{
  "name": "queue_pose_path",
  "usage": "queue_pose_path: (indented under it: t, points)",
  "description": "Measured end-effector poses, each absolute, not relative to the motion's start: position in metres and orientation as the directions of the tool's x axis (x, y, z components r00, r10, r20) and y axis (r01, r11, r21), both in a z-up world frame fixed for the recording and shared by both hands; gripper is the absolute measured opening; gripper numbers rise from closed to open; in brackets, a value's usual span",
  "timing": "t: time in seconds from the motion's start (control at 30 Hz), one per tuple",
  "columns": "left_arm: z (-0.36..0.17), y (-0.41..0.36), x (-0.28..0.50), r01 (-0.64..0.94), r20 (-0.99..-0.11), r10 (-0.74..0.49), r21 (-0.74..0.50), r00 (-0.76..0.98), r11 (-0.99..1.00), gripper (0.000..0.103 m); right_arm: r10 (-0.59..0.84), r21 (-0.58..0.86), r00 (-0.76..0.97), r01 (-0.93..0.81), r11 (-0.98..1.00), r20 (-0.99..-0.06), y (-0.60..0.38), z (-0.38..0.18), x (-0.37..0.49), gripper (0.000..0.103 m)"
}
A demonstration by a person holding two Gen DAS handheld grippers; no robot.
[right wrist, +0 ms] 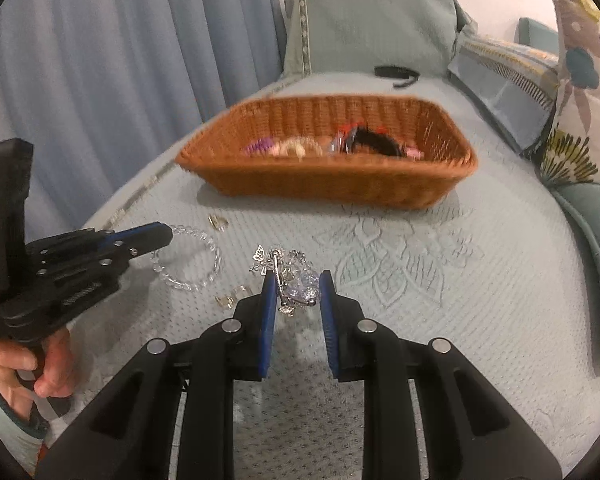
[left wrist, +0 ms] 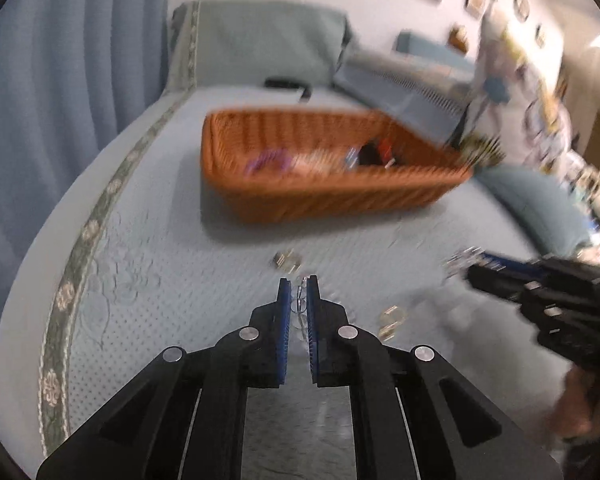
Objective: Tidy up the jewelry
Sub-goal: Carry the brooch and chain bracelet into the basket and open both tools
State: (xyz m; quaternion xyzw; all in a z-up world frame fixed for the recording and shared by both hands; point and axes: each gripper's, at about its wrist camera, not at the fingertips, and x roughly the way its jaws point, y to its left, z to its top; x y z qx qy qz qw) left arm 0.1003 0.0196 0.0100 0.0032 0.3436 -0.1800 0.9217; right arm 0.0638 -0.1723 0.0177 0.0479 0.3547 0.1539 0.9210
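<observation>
A brown wicker basket with several hair ties and trinkets stands on the light blue bedspread. My left gripper is shut on a clear bead bracelet, which lies looped on the bed; the gripper shows from the side in the right wrist view. My right gripper is partly closed around a silver and purple sparkly hair clip with a butterfly charm. It shows at the right in the left wrist view.
Small gold clips lie on the bedspread near the grippers. Pillows line the right side. A black strap lies behind the basket. Blue curtains hang at the left.
</observation>
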Motion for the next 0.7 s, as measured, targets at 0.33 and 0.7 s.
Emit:
queue_pose_path:
  t: [0.33,0.7]
  points:
    - [0.083,0.019,0.09,0.426,-0.452,-0.475,-0.213,0.755,0.879,0.005,0.298,0.191,0.79,-0.231,0.954,-0.536,-0.186,0.078,0.071,0.019]
    - [0.124,-0.011,0.176,0.431,-0.394,-0.465,-0.176,0.793,0.885,0.006,0.24,0.172,0.818,-0.175,0.969,-0.522,-0.194,0.112,0.175,0.019]
